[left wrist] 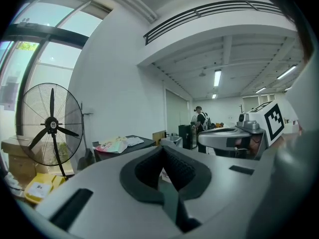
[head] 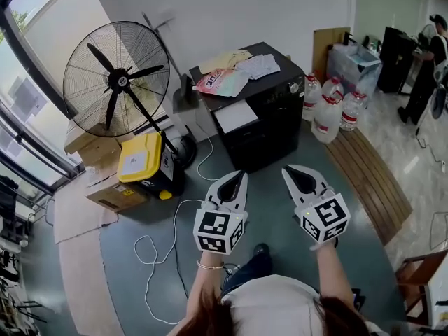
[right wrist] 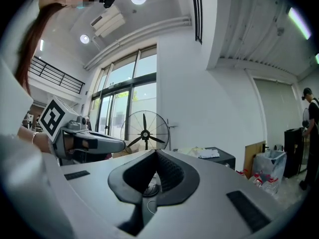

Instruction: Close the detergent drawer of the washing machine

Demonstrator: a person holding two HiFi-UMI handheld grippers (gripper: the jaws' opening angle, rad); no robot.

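Black washing machine (head: 269, 121) against the white wall (head: 231, 12), ahead of both grippers and well apart from them. At the top left of its front, detergent drawer (head: 235, 115) as a pale rectangle jutting out toward the camera, not yet pushed in. On the machine's lid, a pink packet (head: 222, 82), a yellow sheet (head: 224, 60) and crumpled white cloth (head: 257, 66).

Left gripper (head: 241, 174) held out over the grey-green floor (head: 280, 208), pointing toward the machine, jaws pressed fully together with nothing between them. Right gripper (head: 288, 168) just beside it, aimed the same way, likewise closed tight and empty. Behind the left one, a thin bracelet (head: 210, 264) on the wrist.

Left of the machine, a large round fan (head: 115, 79) on a stand. Below it, a yellow-lidded case (head: 142, 158) next to a cardboard box (head: 110, 191). White cable (head: 162, 247) looping across the floor from beside the machine toward the bottom of the head view.

Right of the machine, a cluster of big water bottles (head: 329, 110) with red caps, standing at the far end of a slatted wooden board (head: 371, 177). Far right in the background, another person (head: 427, 68) standing by dark equipment. Tall windows (head: 28, 117) along the left side of the room.
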